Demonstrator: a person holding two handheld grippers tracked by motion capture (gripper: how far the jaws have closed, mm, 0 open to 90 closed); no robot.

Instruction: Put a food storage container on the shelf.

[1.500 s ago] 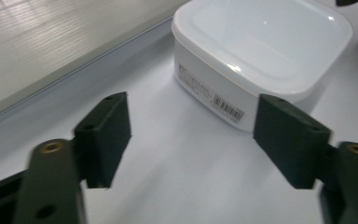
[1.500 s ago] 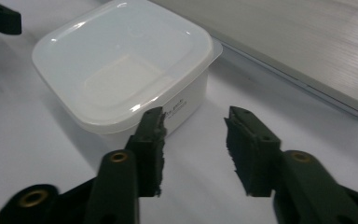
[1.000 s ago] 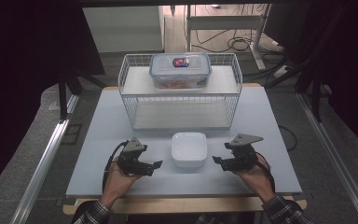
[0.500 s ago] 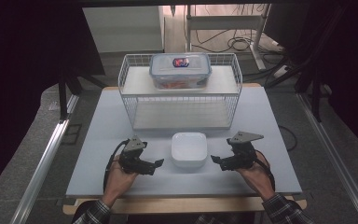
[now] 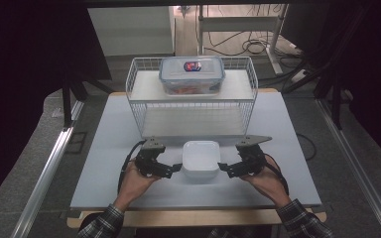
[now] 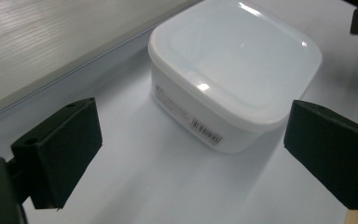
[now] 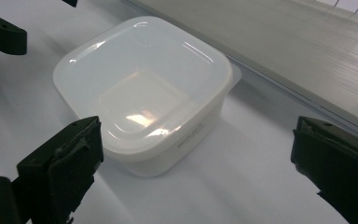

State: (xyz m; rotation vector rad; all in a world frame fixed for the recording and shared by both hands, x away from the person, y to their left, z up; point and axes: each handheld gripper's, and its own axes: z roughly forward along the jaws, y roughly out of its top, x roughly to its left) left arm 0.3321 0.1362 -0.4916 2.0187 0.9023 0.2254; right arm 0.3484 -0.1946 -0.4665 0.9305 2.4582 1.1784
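A white square container point(image 5: 201, 159) with its lid on sits on the pale table point(image 5: 104, 148), just in front of the wire rack. My left gripper point(image 5: 176, 170) is at its left side and my right gripper point(image 5: 223, 167) at its right, both pointing inward at it. The jaws of both have just been opening and now stand wide. In the left gripper view, the container point(image 6: 233, 70) lies just ahead of the left gripper point(image 6: 193, 140), untouched. In the right gripper view, the container point(image 7: 144, 88) sits likewise ahead of the right gripper point(image 7: 200, 158), with a gap to each pad.
A white wire rack point(image 5: 193, 106) stands behind the container. On its top shelf rests a clear box with a blue-rimmed lid point(image 5: 192, 74). The table's wooden front edge point(image 5: 198, 215) runs near the person's sleeves. Metal rails flank the table.
My left gripper has slid a little to the right, closer to the white container. The right gripper has stayed about where it was, and its jaws look wider.
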